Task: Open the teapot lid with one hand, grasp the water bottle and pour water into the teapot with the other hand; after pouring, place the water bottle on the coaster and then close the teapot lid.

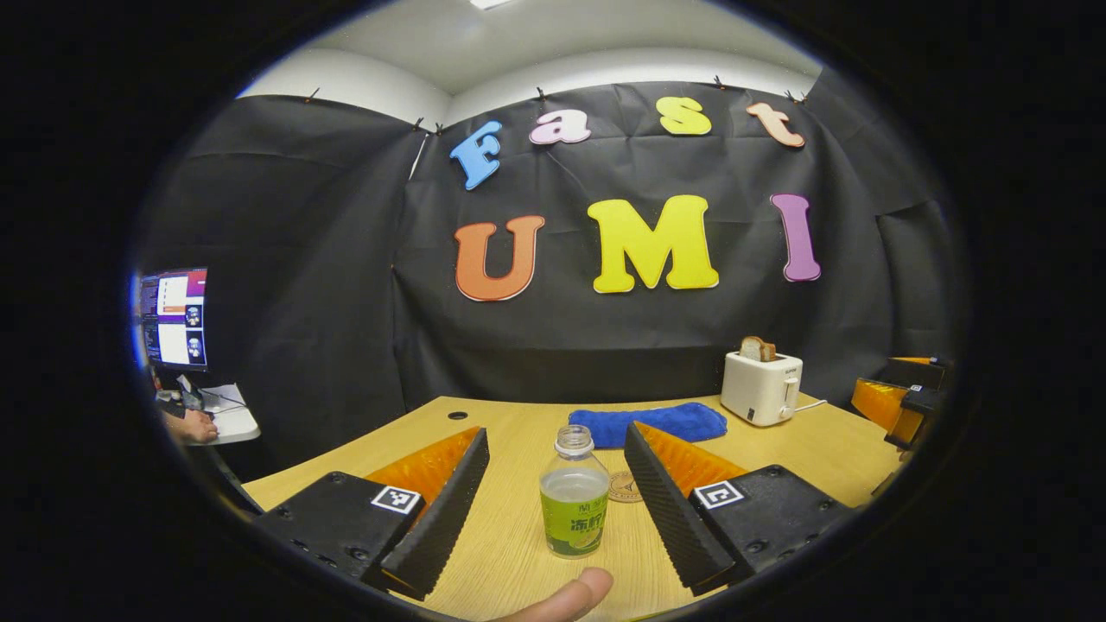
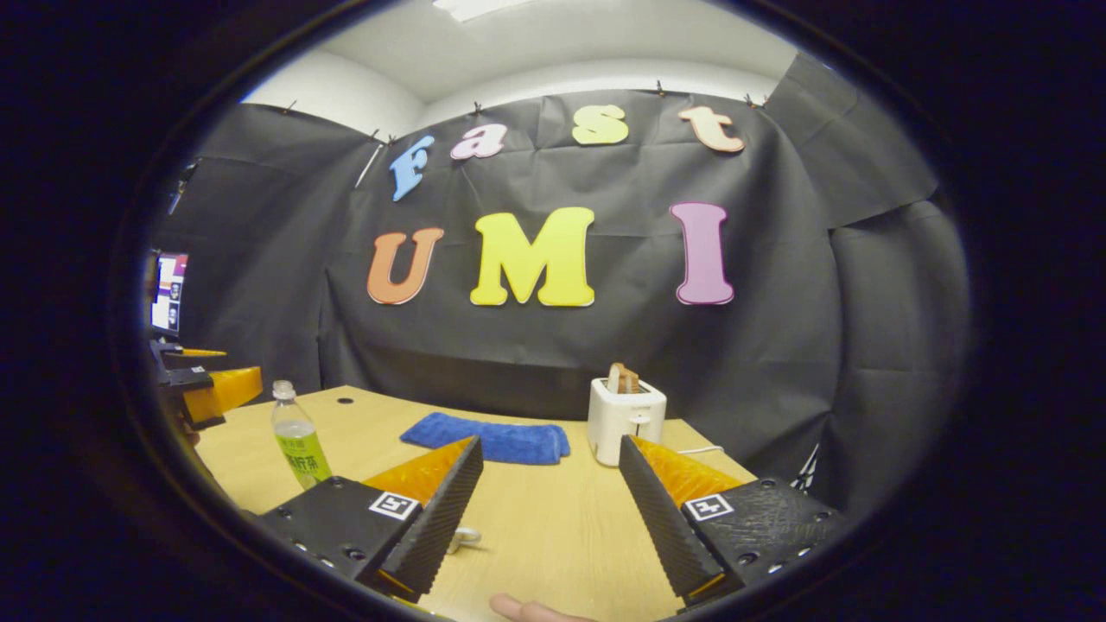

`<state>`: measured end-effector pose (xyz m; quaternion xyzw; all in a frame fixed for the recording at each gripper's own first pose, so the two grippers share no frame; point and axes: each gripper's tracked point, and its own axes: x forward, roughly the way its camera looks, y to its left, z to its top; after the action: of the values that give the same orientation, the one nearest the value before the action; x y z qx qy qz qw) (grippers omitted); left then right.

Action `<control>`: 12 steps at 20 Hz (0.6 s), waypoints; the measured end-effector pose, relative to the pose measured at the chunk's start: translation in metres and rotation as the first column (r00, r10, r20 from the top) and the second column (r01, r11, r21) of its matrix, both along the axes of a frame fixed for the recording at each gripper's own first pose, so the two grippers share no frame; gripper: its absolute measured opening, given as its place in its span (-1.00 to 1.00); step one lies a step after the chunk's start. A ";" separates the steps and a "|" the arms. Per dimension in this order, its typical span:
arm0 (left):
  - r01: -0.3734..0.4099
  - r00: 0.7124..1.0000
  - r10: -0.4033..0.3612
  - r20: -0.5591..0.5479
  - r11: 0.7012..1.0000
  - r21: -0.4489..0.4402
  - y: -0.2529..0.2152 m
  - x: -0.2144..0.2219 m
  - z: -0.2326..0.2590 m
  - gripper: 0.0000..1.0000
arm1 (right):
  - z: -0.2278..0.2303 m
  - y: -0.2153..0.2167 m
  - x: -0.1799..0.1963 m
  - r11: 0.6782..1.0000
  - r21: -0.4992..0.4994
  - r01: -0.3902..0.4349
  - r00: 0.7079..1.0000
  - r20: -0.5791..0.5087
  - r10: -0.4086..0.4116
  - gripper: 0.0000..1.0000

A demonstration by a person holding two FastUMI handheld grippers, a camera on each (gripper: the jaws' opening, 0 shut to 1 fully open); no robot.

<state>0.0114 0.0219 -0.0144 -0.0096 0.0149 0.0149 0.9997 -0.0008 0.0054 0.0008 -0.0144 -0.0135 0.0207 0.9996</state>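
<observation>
In the left gripper view a clear water bottle (image 1: 574,501) with a green label stands upright on the wooden table (image 1: 804,445). It sits between the fingers of my left gripper (image 1: 555,436), which is open and apart from it on both sides. A round brown coaster (image 1: 622,486) lies just behind the bottle to its right. In the right gripper view my right gripper (image 2: 549,445) is open over bare table (image 2: 553,518), and the bottle (image 2: 298,441) stands far to its left. A small pale curved piece (image 2: 462,537) peeks out by its left finger; I cannot tell what it is.
A blue cloth (image 1: 648,423) (image 2: 488,439) lies at the back of the table. Beside it stands a white toaster (image 1: 760,389) (image 2: 625,415) with bread in it. The other gripper (image 1: 903,402) (image 2: 207,389) shows at each view's edge. A monitor (image 1: 173,318) stands far left.
</observation>
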 end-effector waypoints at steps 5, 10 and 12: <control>0.011 1.000 -0.011 -0.001 0.999 0.043 -0.004 0.003 -0.003 0.97 | -0.008 0.008 0.008 1.000 0.001 -0.013 1.000 -0.002 0.013 0.92; 0.017 1.000 -0.017 -0.001 0.999 0.039 -0.004 0.004 -0.005 0.97 | -0.035 0.051 0.030 0.996 0.020 -0.088 0.996 0.014 0.087 0.90; 0.016 1.000 -0.016 -0.009 0.999 0.034 -0.004 0.006 -0.008 0.97 | -0.064 0.070 0.038 0.993 0.015 -0.119 0.992 -0.049 0.120 0.91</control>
<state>0.0174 0.0180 -0.0221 0.0076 0.0191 0.0072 0.9998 0.0371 0.0751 -0.0629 -0.0072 0.0106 0.0808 0.9967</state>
